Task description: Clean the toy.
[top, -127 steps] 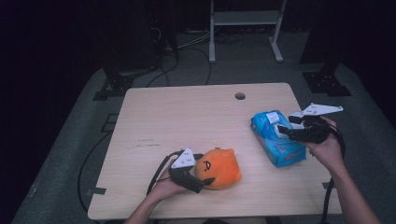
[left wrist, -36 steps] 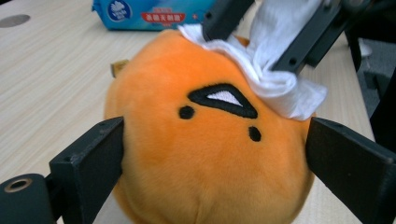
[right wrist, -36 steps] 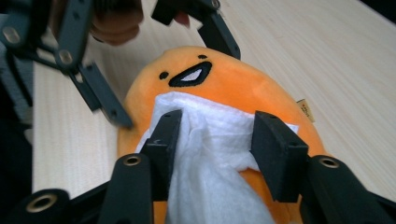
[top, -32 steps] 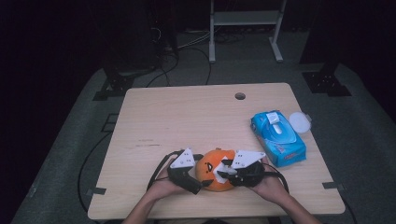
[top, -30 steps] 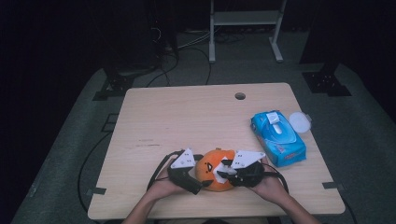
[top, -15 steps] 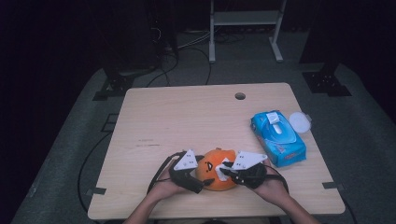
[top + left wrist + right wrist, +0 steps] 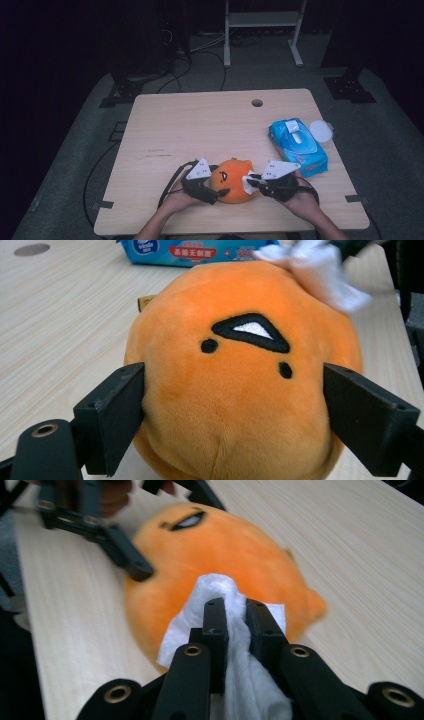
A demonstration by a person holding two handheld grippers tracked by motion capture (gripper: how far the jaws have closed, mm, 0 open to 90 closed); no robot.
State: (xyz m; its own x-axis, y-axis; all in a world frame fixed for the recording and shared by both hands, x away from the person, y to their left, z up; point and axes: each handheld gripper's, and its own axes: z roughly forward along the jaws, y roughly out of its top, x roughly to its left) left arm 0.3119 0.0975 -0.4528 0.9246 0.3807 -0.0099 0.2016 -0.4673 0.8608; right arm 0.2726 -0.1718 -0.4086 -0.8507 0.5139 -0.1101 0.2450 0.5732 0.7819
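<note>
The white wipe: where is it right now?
The white wipe is pinched in the right tongs and pressed against the orange plush toy, near the table's front edge in the high view.

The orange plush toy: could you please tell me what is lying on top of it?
A white wipe, pinched in the right gripper, rests on the orange plush toy. The plush beneath the wipe is covered.

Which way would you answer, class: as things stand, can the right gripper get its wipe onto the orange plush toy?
Probably yes. The right gripper, shut on the wipe, sits at the plush toy, which the left gripper holds, with nothing between.
</note>
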